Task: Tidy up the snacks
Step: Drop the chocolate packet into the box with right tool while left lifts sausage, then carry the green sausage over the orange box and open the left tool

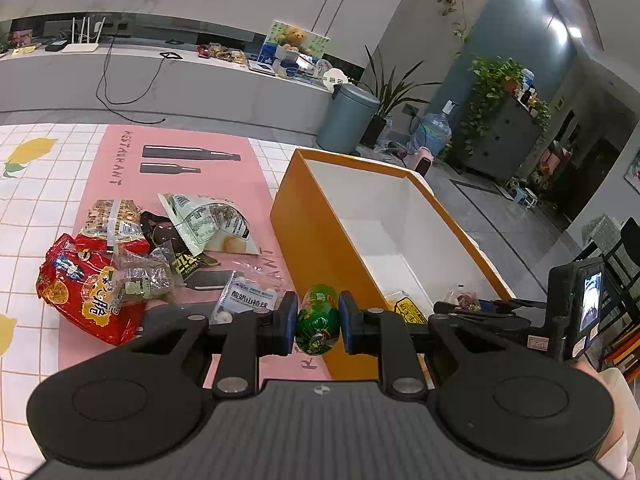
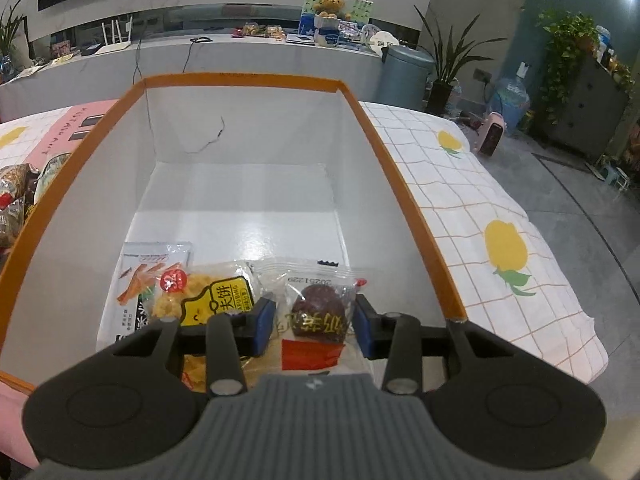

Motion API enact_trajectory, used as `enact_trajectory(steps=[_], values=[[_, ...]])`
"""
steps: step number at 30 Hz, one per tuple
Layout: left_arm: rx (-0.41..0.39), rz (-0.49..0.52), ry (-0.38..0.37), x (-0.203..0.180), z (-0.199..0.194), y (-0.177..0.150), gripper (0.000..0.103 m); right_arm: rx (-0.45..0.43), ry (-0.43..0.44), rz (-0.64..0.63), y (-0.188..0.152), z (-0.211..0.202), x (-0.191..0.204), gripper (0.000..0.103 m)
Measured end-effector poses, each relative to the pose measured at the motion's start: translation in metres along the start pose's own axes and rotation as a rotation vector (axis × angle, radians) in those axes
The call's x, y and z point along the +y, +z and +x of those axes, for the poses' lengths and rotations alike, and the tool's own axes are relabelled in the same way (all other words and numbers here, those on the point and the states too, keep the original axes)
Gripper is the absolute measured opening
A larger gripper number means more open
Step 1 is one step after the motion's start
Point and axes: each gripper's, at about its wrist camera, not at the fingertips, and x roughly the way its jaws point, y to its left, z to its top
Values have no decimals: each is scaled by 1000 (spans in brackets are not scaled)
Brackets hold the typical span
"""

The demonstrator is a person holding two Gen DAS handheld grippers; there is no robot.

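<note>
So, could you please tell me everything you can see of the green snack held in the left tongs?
The green snack is a small egg-shaped item in glossy green printed wrap with a pale label near its top. It stands upright, pinched at its sides between the blue pads of the left tongs, which are shut on it. It appears held above the pink mat, just before the near corner of the orange box.

A counter [image 1: 48,200] draped in a white grid-patterned cloth with yellow fruit prints carries a pink mat [image 1: 120,184]. An orange-sided box [image 1: 316,240] with white inner walls stands on the mat's edge; beside it, loose snack packets [image 1: 132,256] lie heaped on the pink surface.
</note>
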Motion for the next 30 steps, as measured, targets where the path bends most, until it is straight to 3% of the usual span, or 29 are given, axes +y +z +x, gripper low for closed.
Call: enact_trajectory(steps=[7, 12, 18, 30], values=[[-4, 9, -7, -5, -1, 1, 24, -71, 50, 80, -1, -22, 0, 68], [-11, 32, -19, -18, -4, 1, 24, -127, 118, 225, 2, -37, -16, 70], [3, 70, -35, -41, 4, 4, 24, -238, 122, 364, 2, -65, -41, 70], [62, 125, -102, -106, 63, 16, 24, -313, 103, 429, -2, -89, -74, 70]])
